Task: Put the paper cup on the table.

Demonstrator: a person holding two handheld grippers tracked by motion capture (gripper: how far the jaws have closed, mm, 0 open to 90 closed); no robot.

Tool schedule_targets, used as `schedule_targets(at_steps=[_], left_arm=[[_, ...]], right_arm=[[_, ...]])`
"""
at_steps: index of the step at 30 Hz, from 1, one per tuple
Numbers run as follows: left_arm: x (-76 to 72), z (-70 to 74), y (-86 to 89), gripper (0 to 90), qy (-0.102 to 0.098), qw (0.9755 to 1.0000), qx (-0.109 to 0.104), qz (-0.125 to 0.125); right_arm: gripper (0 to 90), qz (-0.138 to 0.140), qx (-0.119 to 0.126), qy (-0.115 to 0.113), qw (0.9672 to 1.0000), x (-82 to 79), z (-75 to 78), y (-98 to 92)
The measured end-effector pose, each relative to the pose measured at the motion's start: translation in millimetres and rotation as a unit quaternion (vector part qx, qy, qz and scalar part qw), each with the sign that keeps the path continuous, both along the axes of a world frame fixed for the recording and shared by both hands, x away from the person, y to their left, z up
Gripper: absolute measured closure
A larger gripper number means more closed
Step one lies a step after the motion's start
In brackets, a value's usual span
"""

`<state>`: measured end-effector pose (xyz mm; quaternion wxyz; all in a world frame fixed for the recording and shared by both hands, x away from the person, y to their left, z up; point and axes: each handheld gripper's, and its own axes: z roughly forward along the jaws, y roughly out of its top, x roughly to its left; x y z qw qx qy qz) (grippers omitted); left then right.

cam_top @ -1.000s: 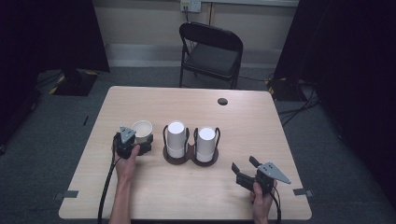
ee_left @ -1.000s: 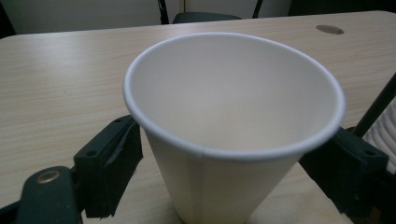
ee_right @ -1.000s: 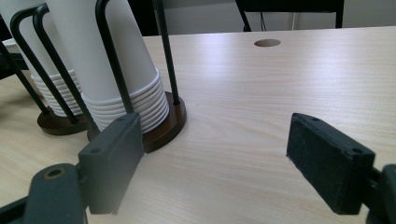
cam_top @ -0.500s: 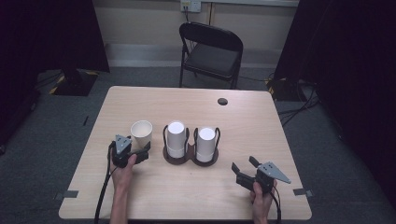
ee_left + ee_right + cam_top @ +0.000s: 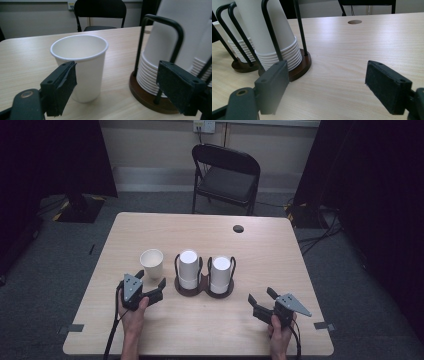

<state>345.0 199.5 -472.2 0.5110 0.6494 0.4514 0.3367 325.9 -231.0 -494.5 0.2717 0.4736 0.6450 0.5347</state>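
**Standing loose: one paper cup beside the twin cup holder**

Resting upright on the desk (image 5: 150, 330), a single white paper cup (image 5: 151, 263) stands with its mouth up, just to the left of a dark double cup holder (image 5: 204, 289) that carries two upturned stacks of white cups (image 5: 189, 269) inside black wire loops. The left gripper (image 5: 151, 286) sits near the cup on the person's side, its jaws spread wide and gripping nothing. The right gripper (image 5: 261, 302) rests well apart from the holder, near the desk's front right corner, its jaws likewise wide and empty.

The high view gives the layout but flattens detail. The left gripper view shows the cup (image 5: 81, 66) close up, its rolled rim and empty inside plain, seen partly behind the left-hand pad; whether that pad touches the cup wall is hard to judge, though they look apart. The right gripper view brings out the nested rims at the foot of the nearer stack (image 5: 274, 45) and the round wooden base beneath it. A black folding chair (image 5: 225, 175) stands beyond the desk, seen whole from above.
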Motion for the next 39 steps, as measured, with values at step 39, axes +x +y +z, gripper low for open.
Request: schedule_targets(at_steps=[39], left_arm=[[-60.2, -23.3, -45.9, 16.1, -0.001, 0.9999, 0.009, 0.007]], right_arm=[[18.0, 0.000, -0.007, -0.005, 1.0000, -1.1, 0.0, 1.2]])
